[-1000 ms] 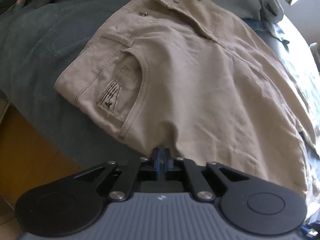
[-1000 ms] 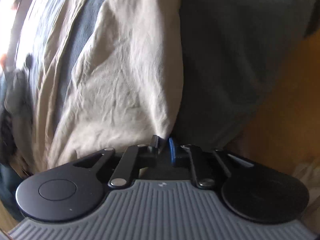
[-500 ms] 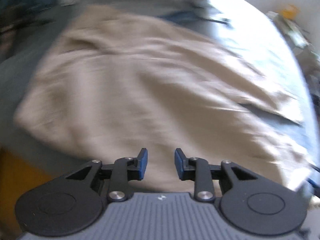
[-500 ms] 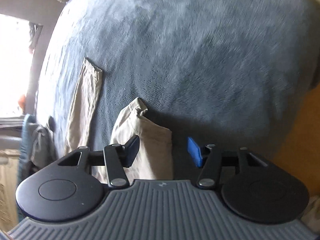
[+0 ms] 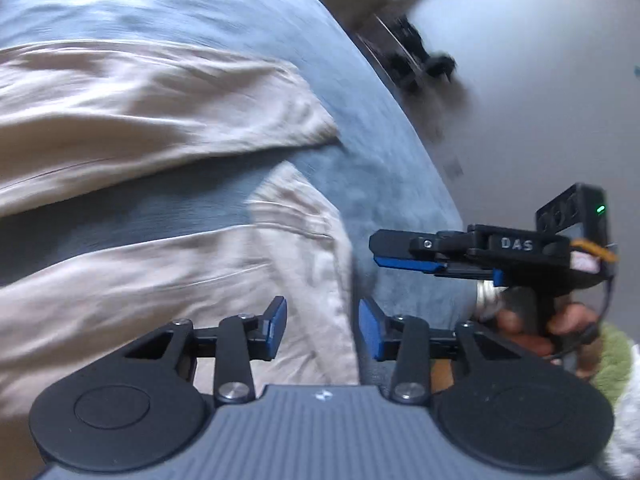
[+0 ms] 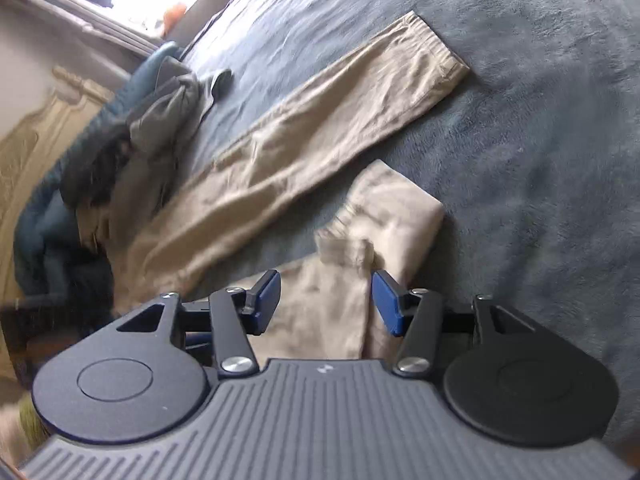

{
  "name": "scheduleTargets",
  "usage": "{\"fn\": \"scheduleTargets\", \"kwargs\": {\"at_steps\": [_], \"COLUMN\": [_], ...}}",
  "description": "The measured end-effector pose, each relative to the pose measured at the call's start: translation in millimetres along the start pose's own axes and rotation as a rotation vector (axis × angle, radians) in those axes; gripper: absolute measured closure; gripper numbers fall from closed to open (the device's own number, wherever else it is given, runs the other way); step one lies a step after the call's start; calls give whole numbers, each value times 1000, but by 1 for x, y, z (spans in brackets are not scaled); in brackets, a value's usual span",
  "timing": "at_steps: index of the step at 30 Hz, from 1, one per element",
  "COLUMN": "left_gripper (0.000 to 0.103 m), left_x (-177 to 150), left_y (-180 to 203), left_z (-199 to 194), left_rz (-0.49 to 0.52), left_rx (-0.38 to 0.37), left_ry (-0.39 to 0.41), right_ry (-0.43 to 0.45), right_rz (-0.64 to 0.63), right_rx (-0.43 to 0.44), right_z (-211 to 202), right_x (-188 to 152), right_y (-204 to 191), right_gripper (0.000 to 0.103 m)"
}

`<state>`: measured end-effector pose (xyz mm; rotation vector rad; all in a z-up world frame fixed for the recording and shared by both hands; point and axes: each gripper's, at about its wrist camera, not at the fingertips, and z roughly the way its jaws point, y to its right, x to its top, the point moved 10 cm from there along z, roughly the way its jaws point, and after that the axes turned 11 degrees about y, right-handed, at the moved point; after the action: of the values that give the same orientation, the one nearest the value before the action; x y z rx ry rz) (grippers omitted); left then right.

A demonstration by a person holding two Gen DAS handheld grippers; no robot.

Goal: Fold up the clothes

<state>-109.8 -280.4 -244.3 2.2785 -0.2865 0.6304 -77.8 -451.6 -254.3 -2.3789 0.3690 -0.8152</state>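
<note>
**Both grippers hover open over beige trousers on a bed**

A pair of beige trousers (image 6: pixel 304 152) lies spread on a bed covered by a blue-grey blanket (image 6: pixel 520 120). Its two legs run apart, with a strip of blanket between them.

The left gripper (image 5: pixel 322 328) points steeply down at the bed. Its jaws are opening, with nothing pinched: the hem edge of the nearer trouser leg lies below the gap between them, and the blue pads do not press on the cloth.

The right gripper (image 6: pixel 326 300) also tilts down. Its jaws stand apart and grip nothing. The folded cuff of the nearer leg lies just beyond and beneath them. The other leg stretches away ahead, up and to the right.

In the left wrist view, the right gripper (image 5: pixel 408 254) appears side-on to the right of the left jaws, held by a person's hand (image 5: pixel 536 324) wrapped around its handle.

A heap of dark clothes (image 6: pixel 120 152) lies far to the left of the right jaws.
</note>
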Motion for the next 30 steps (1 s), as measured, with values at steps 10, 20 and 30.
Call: {"fn": "scheduleTargets", "kwargs": {"at_steps": [10, 20, 30], "left_gripper": [63, 63, 63], "left_x": [-20, -39, -55], "left_y": [-12, -30, -34], "left_z": [10, -1, -11], "left_rz": [52, 40, 3], "left_rx": [86, 162, 172], "left_ry": [-71, -85, -88], "right_ry": [43, -14, 100], "right_rz": [-44, -206, -3], "right_rx": [31, -2, -389], "right_z": [16, 46, -93], "right_x": [12, 5, -22], "right_y": [-2, -11, 101], "right_gripper": [53, 97, 98]}}
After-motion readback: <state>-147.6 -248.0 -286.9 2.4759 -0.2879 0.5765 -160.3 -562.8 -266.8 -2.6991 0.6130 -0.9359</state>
